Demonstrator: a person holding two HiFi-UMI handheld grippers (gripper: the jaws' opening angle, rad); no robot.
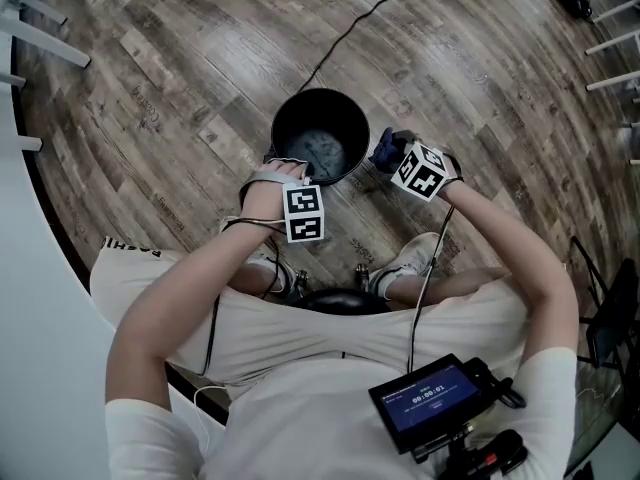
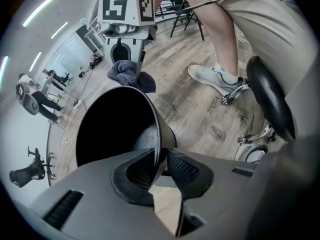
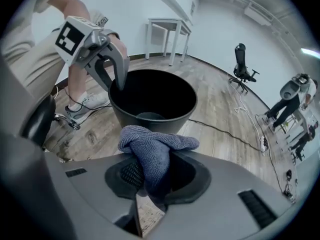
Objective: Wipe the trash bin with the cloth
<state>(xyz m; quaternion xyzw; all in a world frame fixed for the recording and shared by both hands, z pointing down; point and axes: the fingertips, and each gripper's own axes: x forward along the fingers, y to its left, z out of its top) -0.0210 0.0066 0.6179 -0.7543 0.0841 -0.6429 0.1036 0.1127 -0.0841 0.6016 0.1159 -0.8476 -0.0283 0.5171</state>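
Bunched blue cloth (image 3: pixel 155 156) sits beside round black trash bin (image 3: pixel 185 115).

We see smooth black plastic, slightly glossy, on trash bin (image 1: pixel 298 118); cloth (image 3: pixel 152 151) is rough blue-grey knit fabric; floor (image 1: pixel 200 58) is matt wood planks w/ visible grain.
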